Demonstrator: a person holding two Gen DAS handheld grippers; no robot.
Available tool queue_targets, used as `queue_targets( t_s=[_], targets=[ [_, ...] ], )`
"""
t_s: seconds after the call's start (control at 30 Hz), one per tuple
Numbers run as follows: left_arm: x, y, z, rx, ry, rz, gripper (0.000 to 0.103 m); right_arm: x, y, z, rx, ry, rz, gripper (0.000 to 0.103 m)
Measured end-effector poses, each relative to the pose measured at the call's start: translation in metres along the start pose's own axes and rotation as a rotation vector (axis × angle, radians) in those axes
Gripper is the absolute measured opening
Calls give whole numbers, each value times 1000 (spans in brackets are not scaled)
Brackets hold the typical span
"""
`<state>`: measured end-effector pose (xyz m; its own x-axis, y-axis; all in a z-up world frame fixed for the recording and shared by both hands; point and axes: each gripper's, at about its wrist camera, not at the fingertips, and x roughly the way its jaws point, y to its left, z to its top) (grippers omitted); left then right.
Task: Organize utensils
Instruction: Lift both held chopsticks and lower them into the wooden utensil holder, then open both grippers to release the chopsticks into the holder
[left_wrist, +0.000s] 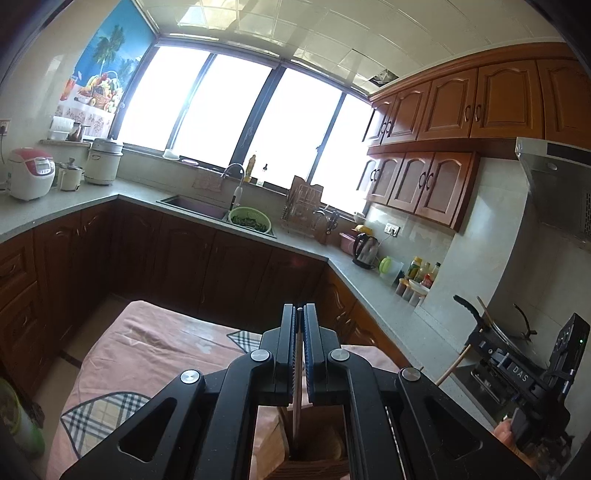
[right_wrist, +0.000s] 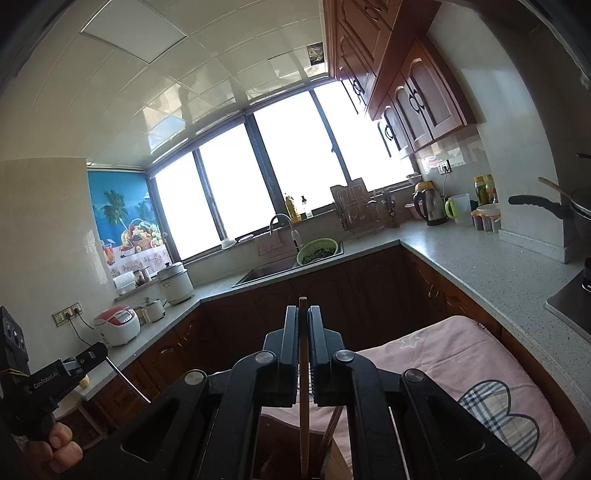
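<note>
U-shaped grey tabletop (left_wrist: 207, 199) runs round the kitchen over dark wood cabinets, big bright window behind. Pink cloth (left_wrist: 155, 343) with plaid patches covers the near surface under both tools. Sink (left_wrist: 192, 206) set in the tabletop below the window; green colander (left_wrist: 250, 218) sits at its right edge with dark leafy greens inside. Wire dish rack (left_wrist: 303, 210) right of the sink, a board standing in it. Rice cookers on the left tabletop: red-and-white one (left_wrist: 30, 173), white pot (left_wrist: 103, 160) further along. Kettle (left_wrist: 365, 251) near the right corner, clear jug with a green lid (left_wrist: 390, 268) beside it, sauce bottles after that. Wooden holder box (left_wrist: 317, 454) sits on the cloth right under the left tool, only partly visible, with a pale chopstick (left_wrist: 296, 384) standing in it. Left tool (left_wrist: 300, 314) is pinched narrow on that chopstick, which runs up between its fingers. Right tool (right_wrist: 303, 314) is likewise clamped narrow on a brown wooden chopstick (right_wrist: 303, 387), upright, tip poking just above the fingertips, lower end going down toward the holder (right_wrist: 332, 458) where more sticks lean. A hand (right_wrist: 55, 443) grips the left tool's handle at the lower left of the right wrist view.
</note>
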<state>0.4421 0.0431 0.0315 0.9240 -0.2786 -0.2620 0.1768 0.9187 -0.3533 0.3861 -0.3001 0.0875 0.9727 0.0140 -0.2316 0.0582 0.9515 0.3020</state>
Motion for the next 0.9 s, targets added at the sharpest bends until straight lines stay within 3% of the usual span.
queue_targets(
  t_s=[0.23,0.53,0.9],
  targets=[
    [47,3,-26,-30,52,30,3,15,-13,-32,17,24,-21,4],
    [90,-4,-33,-16,131,37,3,34,-18,-59,26,91,-32,5],
    [102,4,-19,-7,162,42,3,36,-19,-58,25,104,-38,5]
  ],
)
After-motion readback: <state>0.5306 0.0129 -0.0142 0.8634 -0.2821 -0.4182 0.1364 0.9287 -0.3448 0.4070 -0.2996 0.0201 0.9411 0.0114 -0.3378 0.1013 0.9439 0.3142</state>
